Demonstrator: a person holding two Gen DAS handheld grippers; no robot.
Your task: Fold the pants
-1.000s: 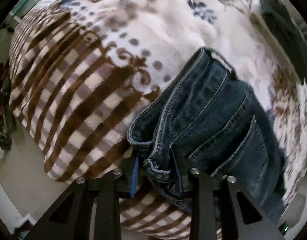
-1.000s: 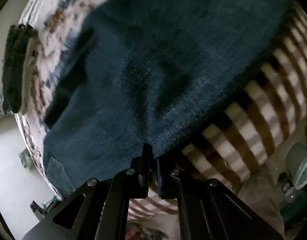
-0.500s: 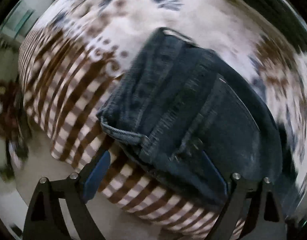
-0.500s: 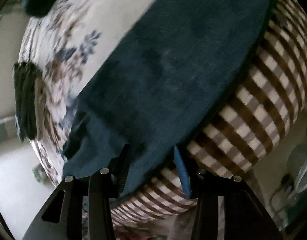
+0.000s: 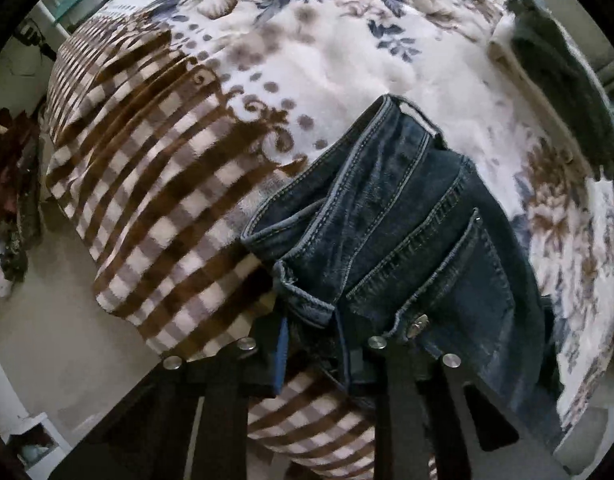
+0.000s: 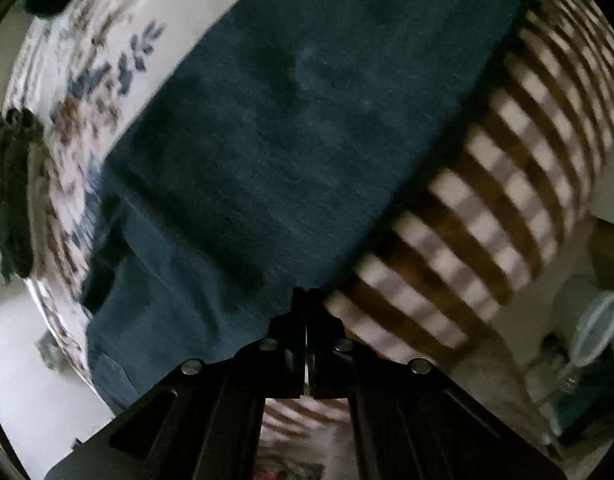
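Note:
Dark blue jeans [image 5: 407,240] lie on a bed covered by a brown-checked and floral blanket [image 5: 167,168]. In the left wrist view the waistband end with a back pocket faces me. My left gripper [image 5: 315,344] is shut on the bunched waistband corner at the bed's edge. In the right wrist view the folded jeans leg [image 6: 287,140] spreads across the blanket [image 6: 487,208]. My right gripper [image 6: 307,300] is shut, its tips at the near edge of the denim; I cannot tell if fabric is pinched between them.
A dark green folded cloth [image 5: 563,92] lies at the far right of the bed, and also shows in the right wrist view [image 6: 11,192]. Pale floor [image 5: 47,320] lies beyond the bed edge. A round white fan [image 6: 595,328] stands on the floor at right.
Both grippers opened half a second ago and have closed again. The left one is back on the waistband corner; the right one has shut at the jeans' edge.

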